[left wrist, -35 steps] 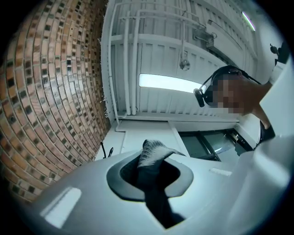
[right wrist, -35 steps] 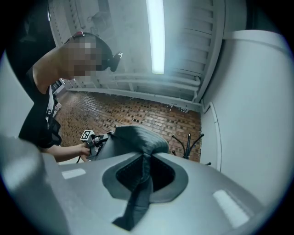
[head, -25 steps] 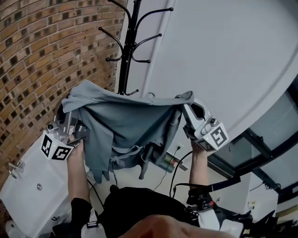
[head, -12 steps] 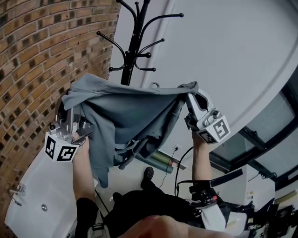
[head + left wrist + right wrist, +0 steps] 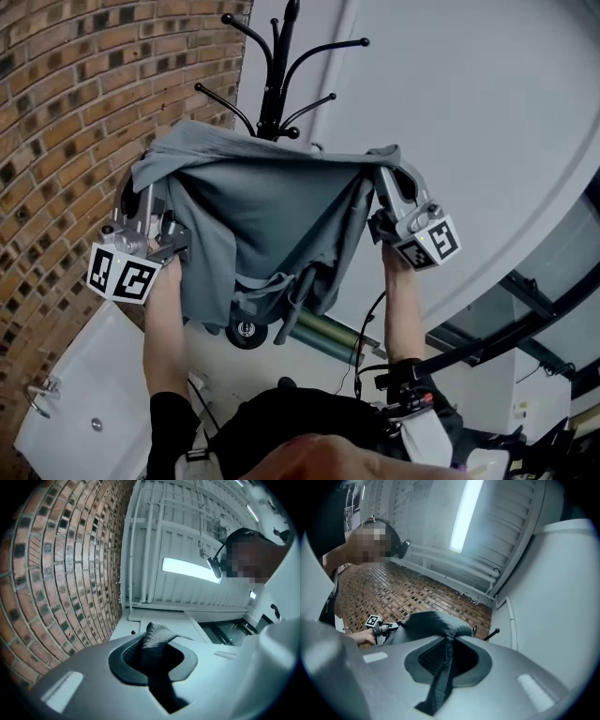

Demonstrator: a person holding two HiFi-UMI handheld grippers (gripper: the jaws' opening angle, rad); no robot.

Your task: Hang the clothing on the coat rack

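Grey garment lifted closer to coat rack, left gripper and right gripper jaws clamped on its cloth

Head view looks up past the person's raised arms to the coat rack at top centre. Each gripper view sits close behind its jaws, facing the ceiling. All three share the brick wall and the grey garment. The right gripper view also shows the left gripper at lower left.

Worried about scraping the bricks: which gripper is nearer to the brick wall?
Left. The left gripper grips the grey garment right beside the brick wall; the right gripper grips its other edge past the coat rack, before the white wall.
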